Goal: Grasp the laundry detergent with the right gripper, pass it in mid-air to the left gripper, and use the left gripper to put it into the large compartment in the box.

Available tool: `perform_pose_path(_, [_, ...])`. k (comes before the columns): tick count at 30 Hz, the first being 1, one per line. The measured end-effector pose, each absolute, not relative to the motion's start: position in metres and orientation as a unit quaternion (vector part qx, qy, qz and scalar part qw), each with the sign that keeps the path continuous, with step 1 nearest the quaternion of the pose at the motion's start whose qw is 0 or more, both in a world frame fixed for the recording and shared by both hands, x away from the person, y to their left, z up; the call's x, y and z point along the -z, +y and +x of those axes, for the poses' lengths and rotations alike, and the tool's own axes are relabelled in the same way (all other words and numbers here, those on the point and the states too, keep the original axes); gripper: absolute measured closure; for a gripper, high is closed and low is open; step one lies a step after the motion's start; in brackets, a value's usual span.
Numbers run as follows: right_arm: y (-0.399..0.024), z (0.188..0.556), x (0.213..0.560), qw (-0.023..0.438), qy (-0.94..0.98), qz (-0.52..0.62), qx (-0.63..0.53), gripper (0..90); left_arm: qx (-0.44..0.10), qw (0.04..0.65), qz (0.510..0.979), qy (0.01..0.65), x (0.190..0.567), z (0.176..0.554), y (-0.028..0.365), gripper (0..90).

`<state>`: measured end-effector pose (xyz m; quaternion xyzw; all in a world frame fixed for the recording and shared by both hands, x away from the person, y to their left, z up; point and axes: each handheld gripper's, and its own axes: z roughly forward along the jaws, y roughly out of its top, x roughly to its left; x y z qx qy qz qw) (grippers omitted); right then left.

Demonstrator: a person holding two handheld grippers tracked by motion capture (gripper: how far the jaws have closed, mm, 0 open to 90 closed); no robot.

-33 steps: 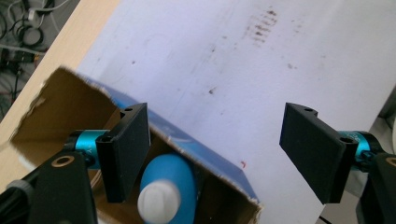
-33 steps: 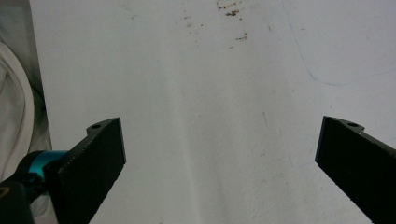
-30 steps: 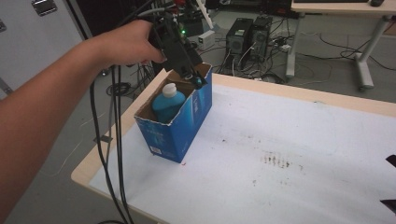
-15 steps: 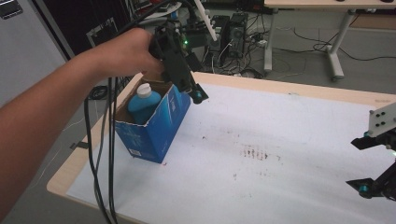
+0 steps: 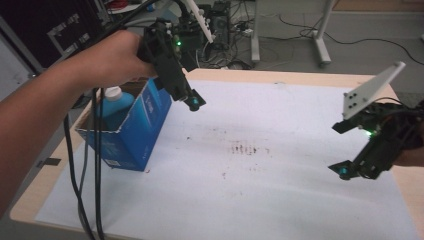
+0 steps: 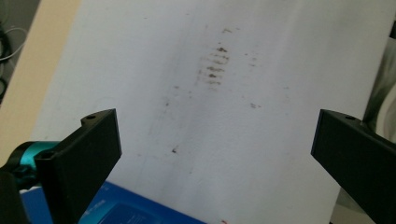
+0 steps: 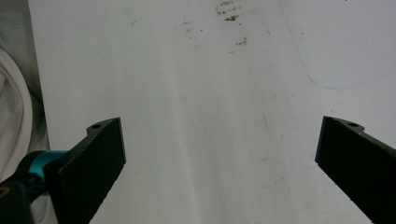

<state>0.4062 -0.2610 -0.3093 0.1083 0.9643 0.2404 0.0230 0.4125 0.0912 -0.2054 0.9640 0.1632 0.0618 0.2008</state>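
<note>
An open blue carton (image 5: 131, 135) stands at the table's left edge with a blue bottle with a white cap (image 5: 114, 101) upright inside it. My left gripper (image 5: 190, 100) hangs just right of the carton's top rim, over the white sheet. Its jaws have just been opening and now stand open with nothing between them (image 6: 215, 140); the carton's blue side (image 6: 126, 212) lies below them. At the far right my right gripper (image 5: 344, 149) hovers above the sheet under its grey plate (image 5: 372, 92), open and empty (image 7: 219, 149).
A white sheet (image 5: 260, 195) with brown stains (image 5: 245, 149) covers most of the wooden table (image 5: 300, 75). Black cables (image 5: 95, 165) hang from the left gripper past the table's left edge. Desk legs and cables crowd the floor behind the table.
The left gripper has come away from above the carton's opening, rightward and a little down, and its jaws have spread. The bottle stays in the carton. The right gripper has come into view.
</note>
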Motion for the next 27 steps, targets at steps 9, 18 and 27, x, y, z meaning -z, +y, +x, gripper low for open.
perform_pose_path(9, [-0.258,0.405,0.311,0.021,0.965,0.104,-0.239,1.0,-0.044,0.191,0.97,0.143,0.229,0.413,0.064,1.6])
perform_pose_path(18, [-0.258,0.401,0.314,0.018,0.965,0.105,-0.24,1.0,-0.028,0.192,0.973,0.128,0.245,0.411,0.042,1.6])
perform_pose_path(27, [-0.259,0.401,0.314,0.018,0.965,0.103,-0.242,1.0,-0.009,0.182,0.977,0.114,0.263,0.41,0.021,1.6])
